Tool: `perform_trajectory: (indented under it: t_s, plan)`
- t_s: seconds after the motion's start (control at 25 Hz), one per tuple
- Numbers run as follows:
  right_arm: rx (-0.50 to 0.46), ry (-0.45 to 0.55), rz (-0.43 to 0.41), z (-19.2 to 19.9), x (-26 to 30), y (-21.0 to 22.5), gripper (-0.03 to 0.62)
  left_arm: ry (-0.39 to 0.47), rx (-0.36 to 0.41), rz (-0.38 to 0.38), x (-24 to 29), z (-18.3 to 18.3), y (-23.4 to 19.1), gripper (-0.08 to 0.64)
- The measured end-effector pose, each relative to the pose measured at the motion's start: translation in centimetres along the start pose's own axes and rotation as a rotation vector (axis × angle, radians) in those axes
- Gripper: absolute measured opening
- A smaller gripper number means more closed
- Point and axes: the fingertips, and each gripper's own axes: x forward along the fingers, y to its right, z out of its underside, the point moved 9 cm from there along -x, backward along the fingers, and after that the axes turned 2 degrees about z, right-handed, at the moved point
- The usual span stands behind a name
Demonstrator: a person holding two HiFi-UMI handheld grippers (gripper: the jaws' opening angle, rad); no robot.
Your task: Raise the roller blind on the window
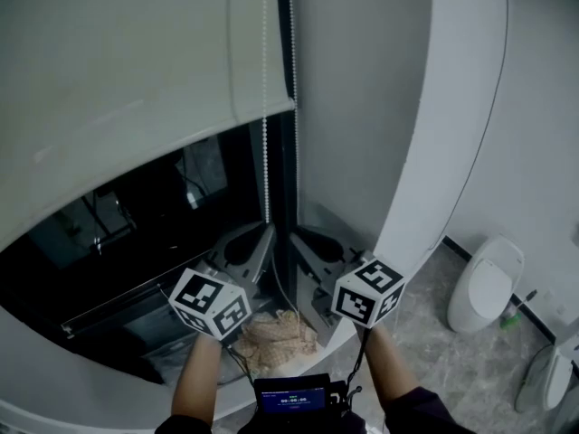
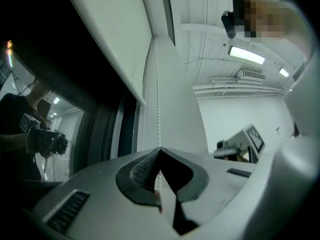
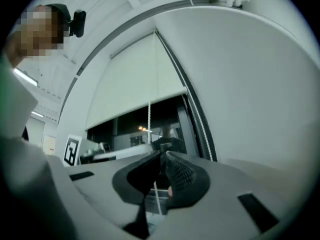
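The pale roller blind [image 1: 118, 61] covers the upper part of the dark window [image 1: 136, 224], its bottom bar slanting across the head view. A white bead chain [image 1: 265, 107] hangs beside the frame. My left gripper [image 1: 269, 228] is shut on that bead chain [image 2: 158, 109], which runs into the closed tips and shows again in the gap behind them. My right gripper [image 1: 291, 234] sits just to the right of the left one, tips shut together. In the right gripper view the chain [image 3: 149, 119] drops past the left jaw, and a second strand [image 3: 200, 126] follows the frame.
A curved white column [image 1: 416, 152] stands right of the window. A white toilet-like object [image 1: 486, 287] sits on the grey floor at right. Beige cloth [image 1: 276, 333] lies on the sill below the grippers. A small screen device [image 1: 291, 394] hangs at the person's chest.
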Motion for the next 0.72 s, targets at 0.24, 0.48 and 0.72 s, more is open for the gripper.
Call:
perform_trajectory:
  t_s: [0.24,0.48,0.72]
  plan:
    - [-0.126,0.072,-0.046,-6.3,1.7,-1.6,0.048,-0.136,-0.047,0.018,0.0,6.2,1.7,0.009]
    - [-0.175,0.122,0.006,-7.8,2.3,-1.9,0.048,-0.274,-0.119,0.028,-1.2,12.6,2.7,0.009]
    - [-0.158,0.143,0.019,-7.6,1.8,-1.5,0.017,-0.257,-0.107,0.019,-2.5,12.9,2.2,0.011]
